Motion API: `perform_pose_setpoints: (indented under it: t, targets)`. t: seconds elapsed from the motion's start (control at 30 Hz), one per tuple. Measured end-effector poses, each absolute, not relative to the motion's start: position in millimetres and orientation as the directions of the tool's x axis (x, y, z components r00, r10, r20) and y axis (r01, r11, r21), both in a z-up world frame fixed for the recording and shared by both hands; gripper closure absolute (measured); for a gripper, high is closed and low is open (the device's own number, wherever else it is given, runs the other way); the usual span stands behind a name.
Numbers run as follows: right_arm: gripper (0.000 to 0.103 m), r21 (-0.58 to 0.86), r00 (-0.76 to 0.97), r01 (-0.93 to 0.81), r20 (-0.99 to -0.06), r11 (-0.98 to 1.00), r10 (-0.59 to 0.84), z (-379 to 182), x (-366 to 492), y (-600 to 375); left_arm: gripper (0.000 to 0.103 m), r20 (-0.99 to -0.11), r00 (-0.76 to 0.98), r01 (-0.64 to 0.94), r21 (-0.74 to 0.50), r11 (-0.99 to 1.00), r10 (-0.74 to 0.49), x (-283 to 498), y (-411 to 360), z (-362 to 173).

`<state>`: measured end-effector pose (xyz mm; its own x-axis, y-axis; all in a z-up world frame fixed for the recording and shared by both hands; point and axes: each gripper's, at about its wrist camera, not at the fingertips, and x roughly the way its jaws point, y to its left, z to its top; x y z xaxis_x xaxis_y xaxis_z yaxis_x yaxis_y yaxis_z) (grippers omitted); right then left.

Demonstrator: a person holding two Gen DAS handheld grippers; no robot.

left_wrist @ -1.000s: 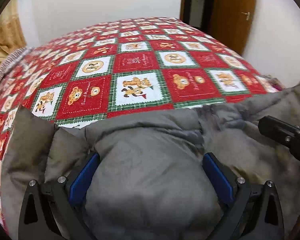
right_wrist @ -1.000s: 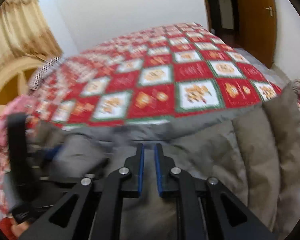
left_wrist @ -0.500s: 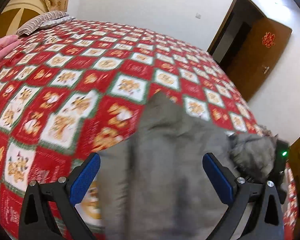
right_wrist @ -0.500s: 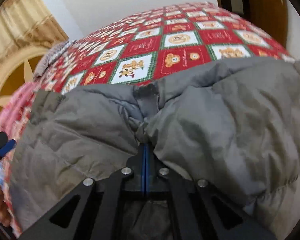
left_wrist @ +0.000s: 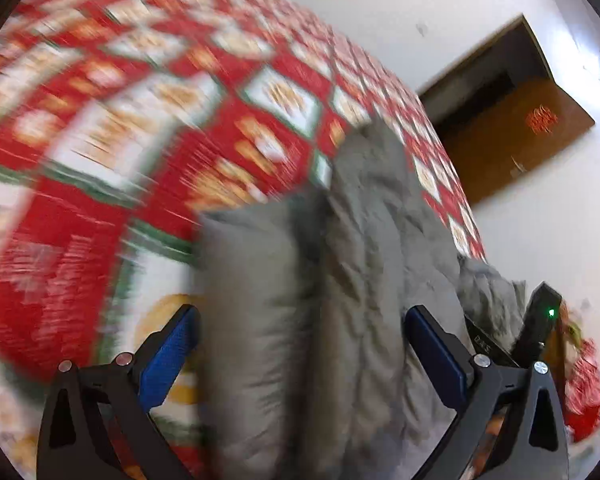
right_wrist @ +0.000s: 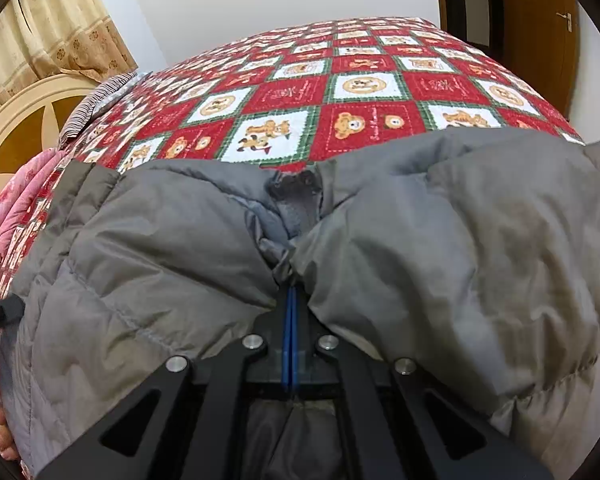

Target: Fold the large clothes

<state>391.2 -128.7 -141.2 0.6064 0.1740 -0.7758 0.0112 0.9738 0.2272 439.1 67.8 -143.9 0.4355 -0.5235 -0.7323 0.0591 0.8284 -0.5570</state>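
- Two grippers on one gray jacket (right_wrist: 440, 248), spread across the red quilt (right_wrist: 352, 92).
- Right gripper (right_wrist: 290, 300) pinched tight on a bunched fold dead ahead.
- Left gripper (left_wrist: 300, 360) spread wide, jacket (left_wrist: 360, 280) lying between its fingers.

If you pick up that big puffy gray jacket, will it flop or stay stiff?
The gray jacket will probably flop: it already bunches and creases where the right hand-held gripper pinches it. It looks puffy, so likely light for its size. Its smooth shell may be somewhat slippery.
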Motion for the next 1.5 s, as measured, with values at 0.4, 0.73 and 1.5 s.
perform_pose_setpoints:
  t: [0.4,0.73,1.5]
  targets:
    - [0.103,0.279,0.599,0.018,-0.772,0.96,0.213,-140,391,-135,0.007,-0.724,0.494,0.045,-0.532,0.846,-0.482,431,62,-145]
    - [0.103,0.302,0.565,-0.002,-0.786,0.953,0.25,-143,378,-136,0.073,-0.65,0.478,0.127,-0.615,0.779,-0.591,428,53,-133]
    - [0.103,0.747,0.549,-0.009,-0.551,0.664,0.628,-173,380,-187,0.087,-0.637,0.39,0.684,-0.283,0.672,-0.665,379,-202,6]
